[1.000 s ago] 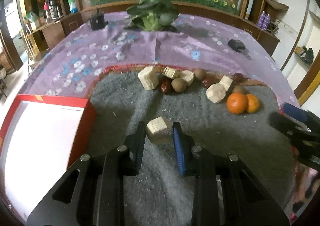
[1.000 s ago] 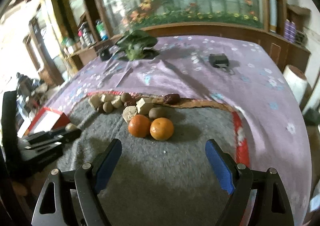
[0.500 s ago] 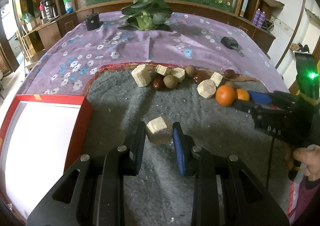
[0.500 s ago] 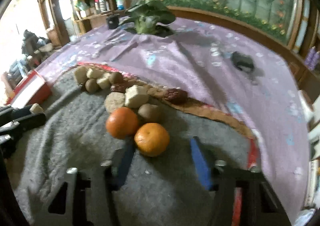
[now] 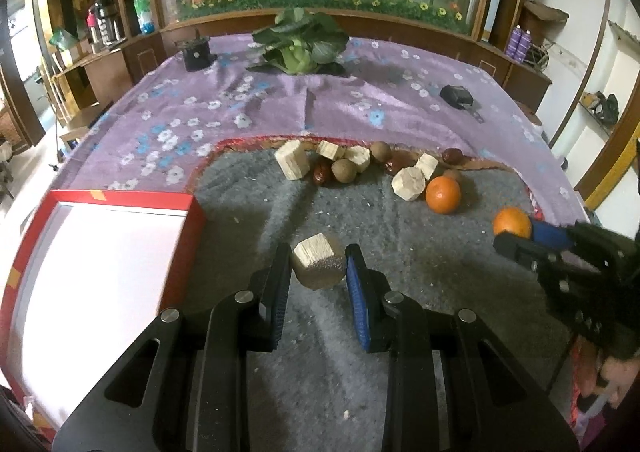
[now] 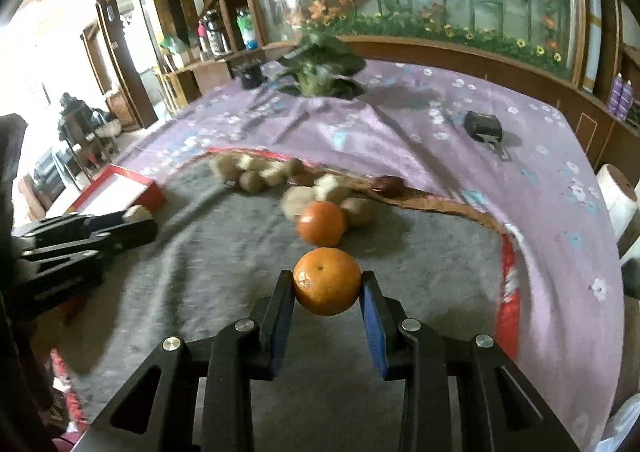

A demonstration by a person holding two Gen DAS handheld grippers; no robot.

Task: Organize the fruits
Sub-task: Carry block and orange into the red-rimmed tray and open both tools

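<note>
Two oranges (image 6: 322,222): one (image 6: 327,280) clamped in right hand-held gripper (image 6: 327,286); left hand-held gripper (image 5: 318,270) clamps block (image 5: 318,266).

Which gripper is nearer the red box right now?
Left. The left gripper, shut on a wooden block, sits just beside the red box; the right gripper, holding an orange, is farther off.

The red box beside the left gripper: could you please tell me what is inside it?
The red box shows only a bare white floor; nothing lies on the part in view. Its near end runs out of frame, unseen.
</note>
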